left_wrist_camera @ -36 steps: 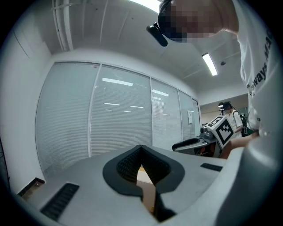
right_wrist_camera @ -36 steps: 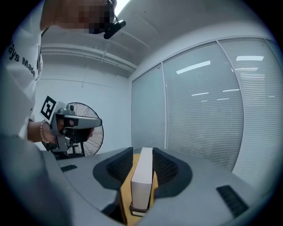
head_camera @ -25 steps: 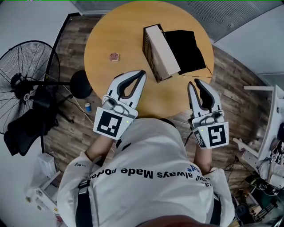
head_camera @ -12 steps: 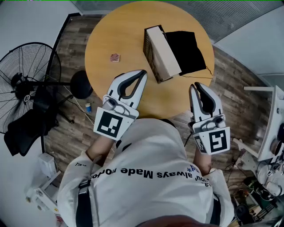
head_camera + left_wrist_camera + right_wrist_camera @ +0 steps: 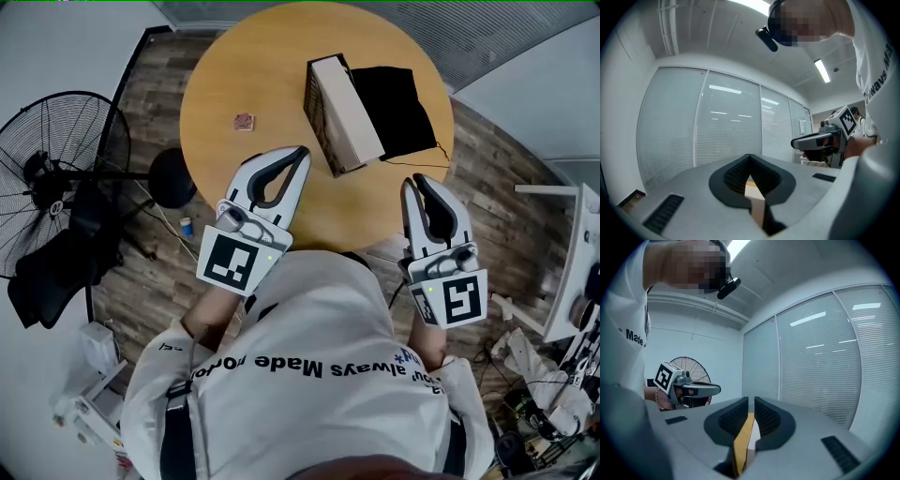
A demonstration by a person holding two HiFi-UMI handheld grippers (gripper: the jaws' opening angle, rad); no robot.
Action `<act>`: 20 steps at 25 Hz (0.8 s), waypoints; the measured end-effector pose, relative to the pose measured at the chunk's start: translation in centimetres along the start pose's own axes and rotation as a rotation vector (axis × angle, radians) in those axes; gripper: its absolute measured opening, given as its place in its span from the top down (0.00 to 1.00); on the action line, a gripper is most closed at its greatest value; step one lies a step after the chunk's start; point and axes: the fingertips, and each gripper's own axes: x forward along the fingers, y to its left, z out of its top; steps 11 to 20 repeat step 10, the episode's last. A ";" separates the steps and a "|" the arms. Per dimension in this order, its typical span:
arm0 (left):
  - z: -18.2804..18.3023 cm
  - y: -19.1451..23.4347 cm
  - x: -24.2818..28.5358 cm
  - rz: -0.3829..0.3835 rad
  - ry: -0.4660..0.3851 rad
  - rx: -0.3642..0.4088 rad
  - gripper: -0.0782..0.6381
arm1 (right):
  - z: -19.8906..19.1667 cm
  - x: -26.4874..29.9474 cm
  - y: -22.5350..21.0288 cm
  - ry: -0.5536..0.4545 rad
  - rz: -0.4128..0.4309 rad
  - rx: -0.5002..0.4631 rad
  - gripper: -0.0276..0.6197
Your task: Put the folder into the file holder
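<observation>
The left gripper [image 5: 300, 152] and right gripper [image 5: 413, 179] have their jaws together, empty, near the file holder [image 5: 339, 111] and black folder [image 5: 394, 105].

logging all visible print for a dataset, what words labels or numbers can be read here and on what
"always Made": black print on the person's white shirt, upside down in the head view; words beside it unreadable.
"Made": same print, right gripper view.
Square black-and-white markers: patterns, no words.
Small pink item on the round wooden table: too small to read.
</observation>
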 end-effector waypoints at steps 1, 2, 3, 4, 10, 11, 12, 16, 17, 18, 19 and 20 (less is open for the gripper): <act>0.1 0.0 0.0 0.000 -0.001 0.001 0.86 | 0.0 0.0 0.0 0.001 -0.001 -0.001 0.86; 0.1 0.0 0.0 0.000 -0.002 0.001 0.86 | 0.0 0.0 -0.1 0.002 -0.002 -0.001 0.86; 0.1 0.1 0.1 0.000 -0.001 0.001 0.86 | 0.0 0.1 -0.1 0.003 -0.002 -0.001 0.86; 0.1 0.1 0.1 0.000 0.001 0.000 0.86 | 0.0 0.1 -0.2 0.004 -0.003 -0.001 0.86; -0.2 0.3 0.3 0.005 0.007 -0.006 0.86 | -0.3 0.4 -0.4 0.009 -0.003 0.002 0.86; -0.2 0.3 0.3 0.005 0.007 -0.006 0.86 | -0.3 0.4 -0.4 0.009 -0.003 0.002 0.86; -0.2 0.3 0.3 0.005 0.007 -0.006 0.86 | -0.3 0.4 -0.4 0.009 -0.003 0.002 0.86; -0.2 0.3 0.3 0.005 0.007 -0.006 0.86 | -0.3 0.4 -0.4 0.009 -0.003 0.002 0.86; -0.2 0.3 0.3 0.005 0.007 -0.006 0.86 | -0.3 0.4 -0.4 0.009 -0.003 0.002 0.86; -0.2 0.3 0.3 0.005 0.007 -0.006 0.86 | -0.3 0.4 -0.4 0.009 -0.003 0.002 0.86; -0.2 0.3 0.3 0.005 0.007 -0.006 0.86 | -0.3 0.4 -0.4 0.009 -0.003 0.002 0.86; -0.2 0.3 0.3 0.005 0.007 -0.006 0.86 | -0.3 0.4 -0.4 0.009 -0.003 0.002 0.86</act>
